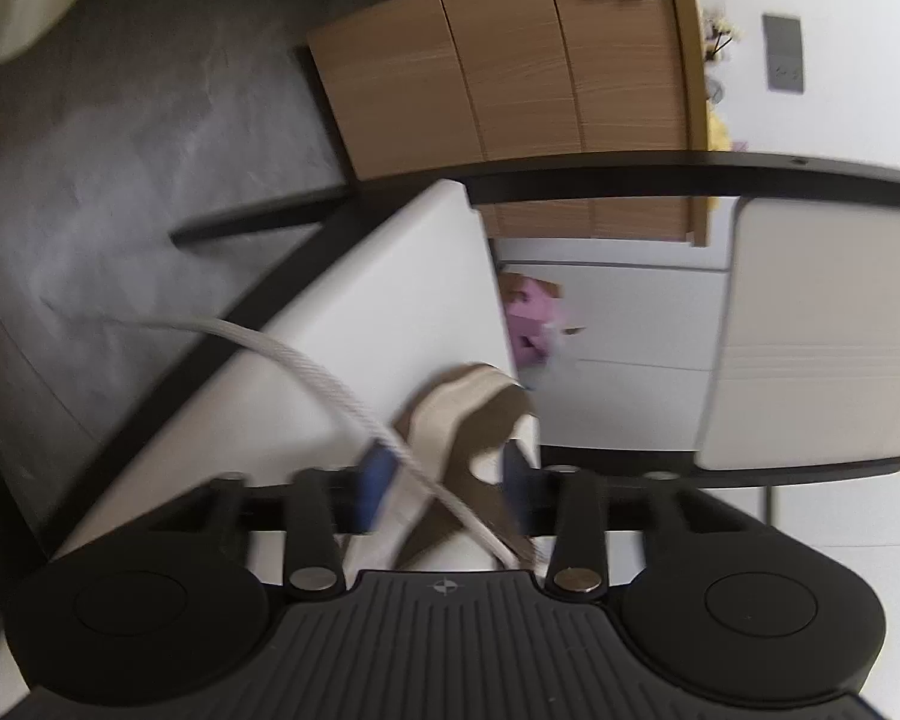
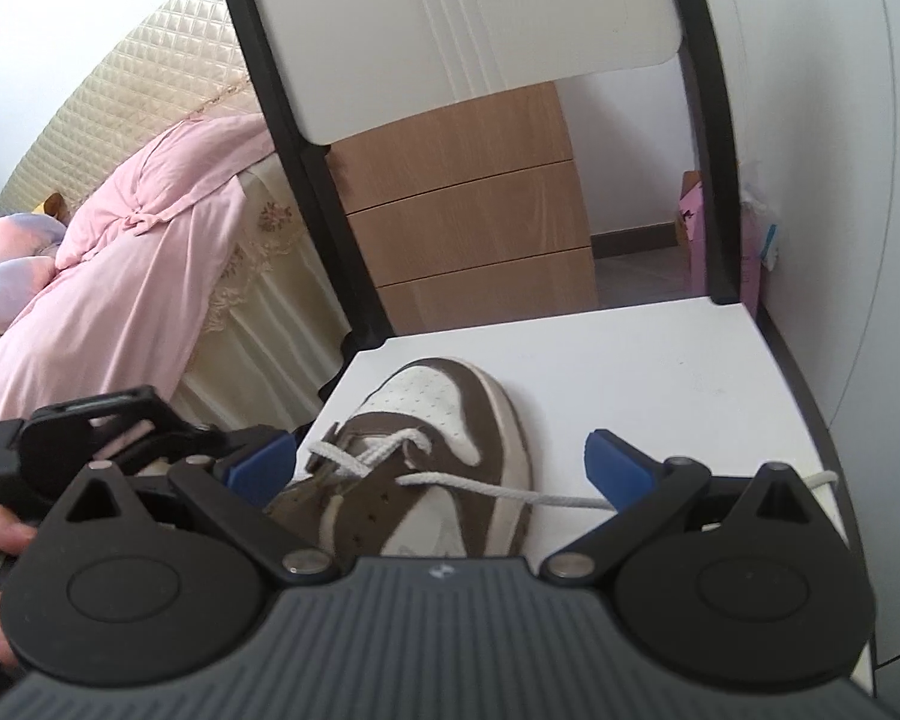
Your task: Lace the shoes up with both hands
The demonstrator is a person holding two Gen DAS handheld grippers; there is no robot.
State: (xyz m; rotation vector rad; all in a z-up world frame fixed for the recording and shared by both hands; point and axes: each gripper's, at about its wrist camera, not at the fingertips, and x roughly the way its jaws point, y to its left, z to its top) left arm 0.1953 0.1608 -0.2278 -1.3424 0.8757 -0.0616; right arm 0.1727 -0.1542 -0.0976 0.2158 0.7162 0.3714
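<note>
White lace (image 1: 330,387) is seen between the narrowed left gripper (image 1: 447,483) pads, pinch unconfirmed through blur. Sneaker (image 2: 444,462) is straddled by the spread right gripper (image 2: 438,471), ready for threading.

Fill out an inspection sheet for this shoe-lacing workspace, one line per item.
Surface: white chair seat, dark frame.
Job's things: brown and white sneaker on the seat; white shoelace partly threaded, one end trailing right across the seat.
Clutter: nothing seen on the seat.
Grippers: right gripper open, straddling the sneaker; left gripper narrowed around the sneaker's upper and the lace, contact too blurred to confirm.
Cables: nothing seen.
Surroundings: wooden drawer unit, bed with pink cover, grey floor, pink box.
</note>
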